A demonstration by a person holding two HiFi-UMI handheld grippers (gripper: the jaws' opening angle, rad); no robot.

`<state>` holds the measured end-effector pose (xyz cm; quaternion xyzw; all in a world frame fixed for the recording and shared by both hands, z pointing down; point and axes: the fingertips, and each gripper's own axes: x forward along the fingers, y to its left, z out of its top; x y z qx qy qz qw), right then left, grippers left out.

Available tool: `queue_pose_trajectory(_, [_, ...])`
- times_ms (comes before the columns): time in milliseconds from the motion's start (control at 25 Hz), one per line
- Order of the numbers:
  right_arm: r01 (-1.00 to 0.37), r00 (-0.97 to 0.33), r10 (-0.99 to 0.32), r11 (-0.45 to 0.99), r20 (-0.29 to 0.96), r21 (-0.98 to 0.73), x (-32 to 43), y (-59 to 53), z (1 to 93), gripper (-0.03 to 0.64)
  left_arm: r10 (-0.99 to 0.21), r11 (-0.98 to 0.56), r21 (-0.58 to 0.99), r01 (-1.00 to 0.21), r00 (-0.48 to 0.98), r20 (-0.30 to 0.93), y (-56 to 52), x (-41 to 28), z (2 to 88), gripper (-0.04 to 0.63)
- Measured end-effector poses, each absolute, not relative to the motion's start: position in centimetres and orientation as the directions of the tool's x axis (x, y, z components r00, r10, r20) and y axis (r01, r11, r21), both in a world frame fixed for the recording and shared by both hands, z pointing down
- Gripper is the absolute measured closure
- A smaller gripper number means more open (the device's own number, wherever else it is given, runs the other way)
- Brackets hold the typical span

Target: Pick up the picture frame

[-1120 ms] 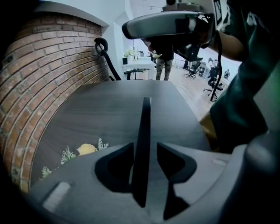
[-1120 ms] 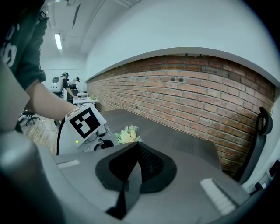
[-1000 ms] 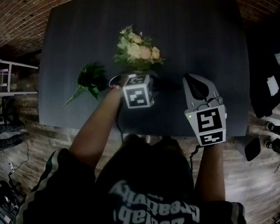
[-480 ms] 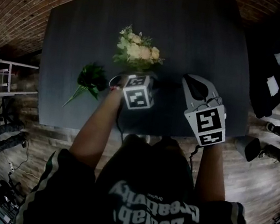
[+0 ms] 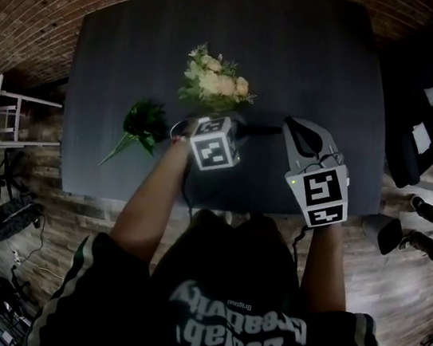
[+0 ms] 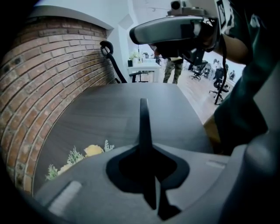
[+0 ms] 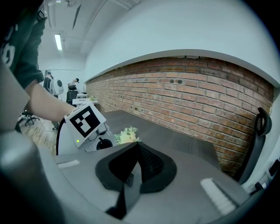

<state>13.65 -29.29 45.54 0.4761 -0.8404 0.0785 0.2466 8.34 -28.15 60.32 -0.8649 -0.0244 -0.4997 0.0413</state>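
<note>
The dark worktop (image 5: 312, 70) fills most of your head view and is bare across its far half. Everything you need sits near the front edge, within reach without leaning.

The bunch of pale flowers (image 5: 212, 81) lies just beyond your left hand. A green sprig (image 5: 143, 121) is a little to its left. Both are decoration, and both are close enough to be brushed if you swing the frame outward.

The picture frame (image 6: 143, 122) is hard to find from above because it is dark against dark. In the left gripper view it shows as a thin, upright black edge running straight up the middle. You are meeting it edge-on and steeply from above, which is probably the sensible way: the thin side is the only dimension the jaws can span.

Your left tool (image 6: 144, 151) has just been closing. Its jaws now stand nearly together, clamped on that thin edge with the frame between the pads. The grip looks made, but I cannot tell whether the frame's foot has left the worktop, since the jaws hide it. I would judge the lift itself as not yet done.

Your right tool (image 7: 136, 146) hangs to the right, jaws pressed together on nothing. It is well placed to steady the frame if it tips.
</note>
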Motion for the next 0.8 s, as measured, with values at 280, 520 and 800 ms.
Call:
queue_pose_trajectory(280, [-0.832, -0.434, -0.759, 0.544, 0.485, 0.107, 13.3, -29.1, 45.4, 0.611, -0.008, -0.997, -0.045, 0.065, 0.492, 0.870, -28.0, 8.3, 60.4, 0.569])
queue_pose_trajectory(520, [-0.831, -0.436, -0.761, 0.545, 0.479, 0.109, 13.0, -29.1, 44.9, 0.611, -0.031, -1.000, -0.030, -0.009, 0.507, 0.861, -28.4, 8.4, 58.9, 0.569])
queue_pose_trajectory(800, [-0.821, -0.453, -0.761, 0.559, 0.465, 0.114, 11.9, -29.6, 44.0, 0.611, -0.085, -0.990, -0.006, -0.138, 0.570, 0.817, -29.5, 8.5, 56.8, 0.569])
